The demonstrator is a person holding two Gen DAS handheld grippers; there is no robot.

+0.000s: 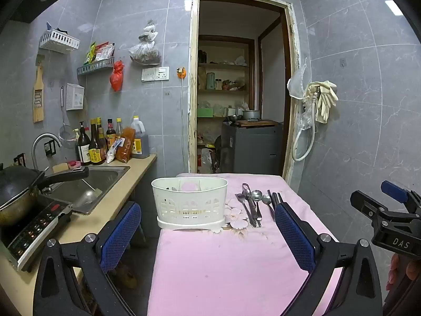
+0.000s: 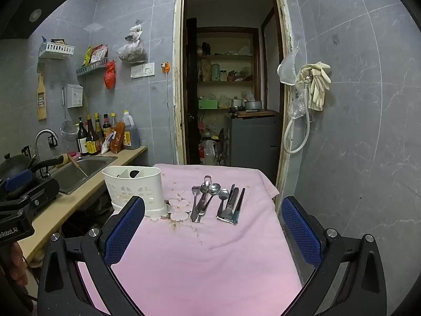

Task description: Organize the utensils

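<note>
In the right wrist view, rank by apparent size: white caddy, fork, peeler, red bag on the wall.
1. white caddy
2. fork and peeler: look alike, unranked
3. red bag: smallest, but it hangs farther away, so unsure

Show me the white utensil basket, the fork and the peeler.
White utensil basket [image 2: 136,192], right wrist view, front wall.
Fork [image 2: 195,191], right wrist view, tines.
Peeler [image 2: 226,215], right wrist view, blade head.
</note>
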